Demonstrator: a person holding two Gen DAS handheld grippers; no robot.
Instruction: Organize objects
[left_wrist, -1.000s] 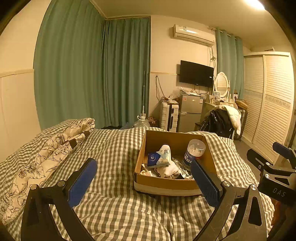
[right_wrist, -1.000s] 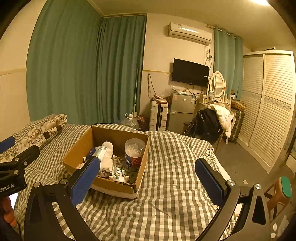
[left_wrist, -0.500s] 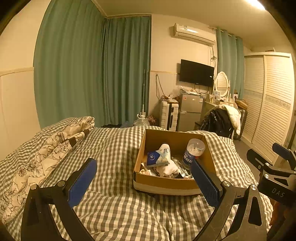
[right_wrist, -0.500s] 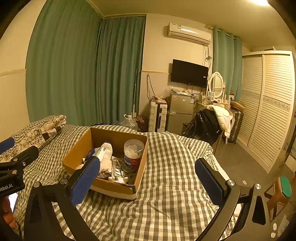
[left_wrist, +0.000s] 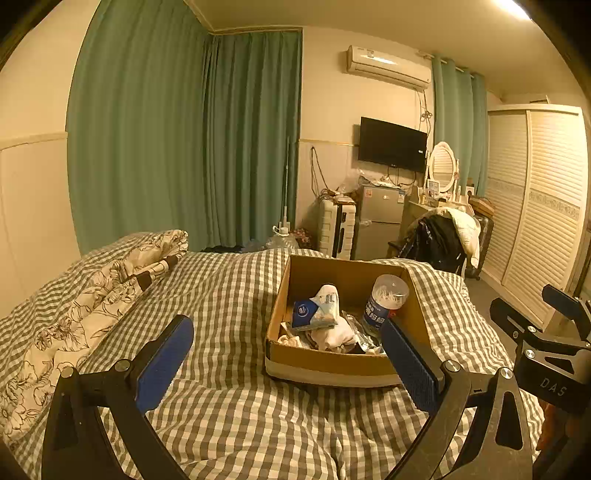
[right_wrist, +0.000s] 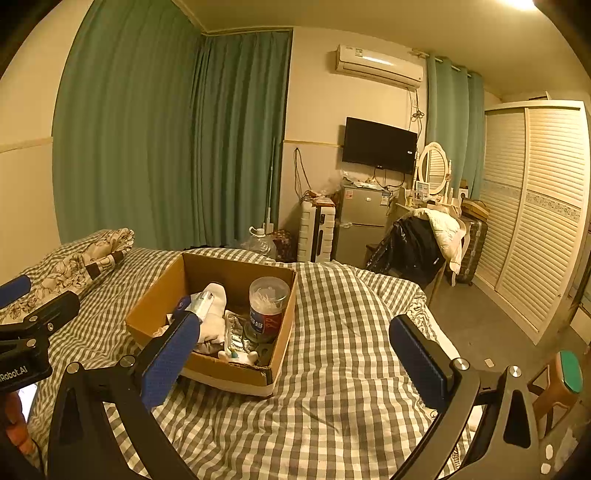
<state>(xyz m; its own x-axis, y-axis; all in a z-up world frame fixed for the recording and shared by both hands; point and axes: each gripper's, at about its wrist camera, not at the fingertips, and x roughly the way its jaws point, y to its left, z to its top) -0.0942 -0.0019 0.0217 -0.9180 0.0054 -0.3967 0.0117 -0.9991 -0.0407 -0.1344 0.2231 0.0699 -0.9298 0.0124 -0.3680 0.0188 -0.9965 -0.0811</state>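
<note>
An open cardboard box (left_wrist: 332, 363) (right_wrist: 225, 374) rests on the checked bed. Inside it stand a clear cotton-swab jar (left_wrist: 386, 301) (right_wrist: 267, 308), a blue-and-white tissue pack (left_wrist: 312, 314), white socks (left_wrist: 332, 334) (right_wrist: 214, 314) and some foil packets (right_wrist: 236, 338). My left gripper (left_wrist: 288, 360) hovers open in front of the box, nothing between its blue pads. My right gripper (right_wrist: 299, 354) is also open, holding nothing, with its left pad in front of the box's near corner. Each gripper shows at the edge of the other's view.
A floral quilt (left_wrist: 74, 310) lies bunched at the bed's left. Beyond the bed stand a white suitcase (left_wrist: 338, 230), a small fridge (left_wrist: 378, 221), a chair with coats (left_wrist: 439, 240) and a louvred wardrobe (left_wrist: 539, 206). A stool (right_wrist: 561, 380) stands at the bed's right.
Both views have shifted slightly; the box sits marginally farther away and lower in frame. Both grippers stay open and nothing was picked up.
</note>
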